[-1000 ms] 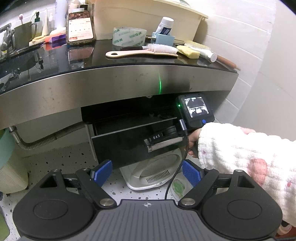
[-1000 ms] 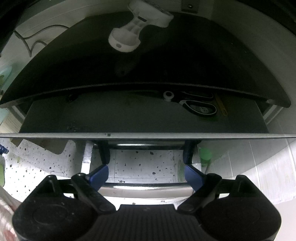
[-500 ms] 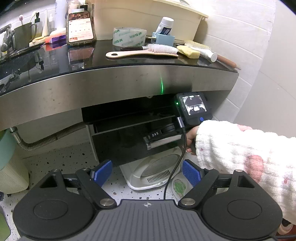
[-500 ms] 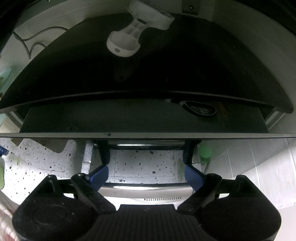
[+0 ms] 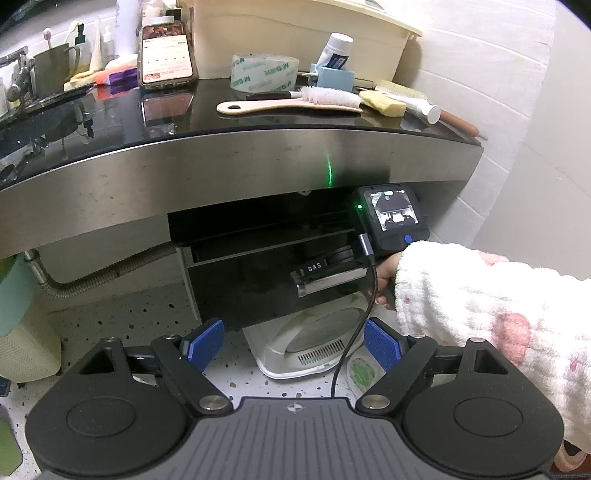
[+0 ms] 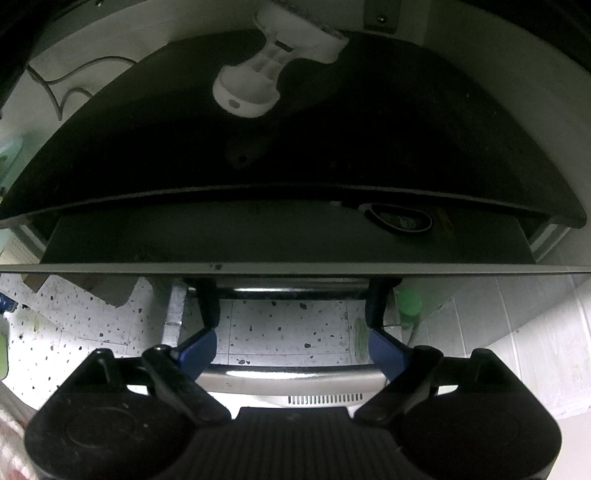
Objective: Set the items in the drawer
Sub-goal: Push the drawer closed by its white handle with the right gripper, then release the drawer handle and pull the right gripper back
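Note:
A black drawer (image 5: 258, 280) sits under the steel-edged counter, pulled out only a little. Its chrome bar handle (image 5: 328, 282) lies between the open fingers of my right gripper (image 6: 291, 350), which shows in the left wrist view (image 5: 347, 258) held against the drawer front. In the right wrist view the handle (image 6: 291, 376) crosses between the blue pads, and the narrow opening shows a dark oval item (image 6: 400, 221) inside. My left gripper (image 5: 293, 345) is open and empty, held back from the drawer. A bottle brush (image 5: 291, 103) and tape roll (image 5: 264, 72) lie on the counter.
On the counter (image 5: 110, 122) are a phone (image 5: 166, 55), a blue holder with a tube (image 5: 332, 70), a yellow sponge (image 5: 382, 103), another brush (image 5: 406, 98) and a beige bin (image 5: 295, 33). A white appliance (image 5: 314, 343) stands on the speckled floor under the drawer.
The drawer has slid inward toward the cabinet with my right gripper at its handle; the visible opening is narrower. My left gripper has stayed in place.

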The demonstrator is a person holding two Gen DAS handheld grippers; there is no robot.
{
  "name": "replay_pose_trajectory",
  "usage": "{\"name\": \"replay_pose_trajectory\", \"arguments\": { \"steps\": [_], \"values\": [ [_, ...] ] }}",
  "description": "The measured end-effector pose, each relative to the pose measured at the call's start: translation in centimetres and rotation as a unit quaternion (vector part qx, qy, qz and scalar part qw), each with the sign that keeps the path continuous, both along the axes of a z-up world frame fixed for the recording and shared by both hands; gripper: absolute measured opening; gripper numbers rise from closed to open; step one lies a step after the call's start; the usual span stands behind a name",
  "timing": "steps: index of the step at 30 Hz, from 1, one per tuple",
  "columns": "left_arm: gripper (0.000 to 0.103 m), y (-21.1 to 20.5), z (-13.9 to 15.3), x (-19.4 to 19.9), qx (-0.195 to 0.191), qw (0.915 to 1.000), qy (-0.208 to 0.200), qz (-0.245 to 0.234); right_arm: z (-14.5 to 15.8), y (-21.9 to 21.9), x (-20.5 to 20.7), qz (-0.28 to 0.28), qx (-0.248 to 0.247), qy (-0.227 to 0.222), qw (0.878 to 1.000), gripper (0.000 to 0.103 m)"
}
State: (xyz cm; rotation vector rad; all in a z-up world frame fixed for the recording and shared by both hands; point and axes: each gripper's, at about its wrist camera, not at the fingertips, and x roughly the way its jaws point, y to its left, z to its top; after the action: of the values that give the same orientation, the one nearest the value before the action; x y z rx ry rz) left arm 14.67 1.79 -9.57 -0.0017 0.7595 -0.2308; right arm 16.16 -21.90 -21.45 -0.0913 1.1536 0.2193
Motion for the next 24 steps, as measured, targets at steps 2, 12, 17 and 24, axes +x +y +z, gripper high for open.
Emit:
{"name": "replay_pose_trajectory", "arguments": {
  "steps": [2, 12, 17, 24],
  "values": [
    [0.083, 0.0, 0.1, 0.0, 0.003, 1.0000, -0.002, 0.002, 0.0, -0.1, 0.9, -0.001, 0.002, -0.006, 1.000, 0.089],
    [0.083, 0.4, 0.2, 0.3, -0.006, 0.9999, 0.008, 0.010, -1.0, 0.5, 3.5, -0.005, 0.013, -0.055, 0.998, 0.090],
    [0.083, 0.7, 0.4, 0.3, -0.001, 0.9999, 0.004, 0.016, -3.3, 1.3, 5.7, -0.009, 0.016, -0.074, 0.997, 0.090],
    [0.083, 0.8, 0.4, 0.5, 0.010, 0.9998, 0.004, 0.018, -4.0, 1.3, 5.1, -0.011, 0.023, -0.106, 0.994, 0.091]
  ]
}}
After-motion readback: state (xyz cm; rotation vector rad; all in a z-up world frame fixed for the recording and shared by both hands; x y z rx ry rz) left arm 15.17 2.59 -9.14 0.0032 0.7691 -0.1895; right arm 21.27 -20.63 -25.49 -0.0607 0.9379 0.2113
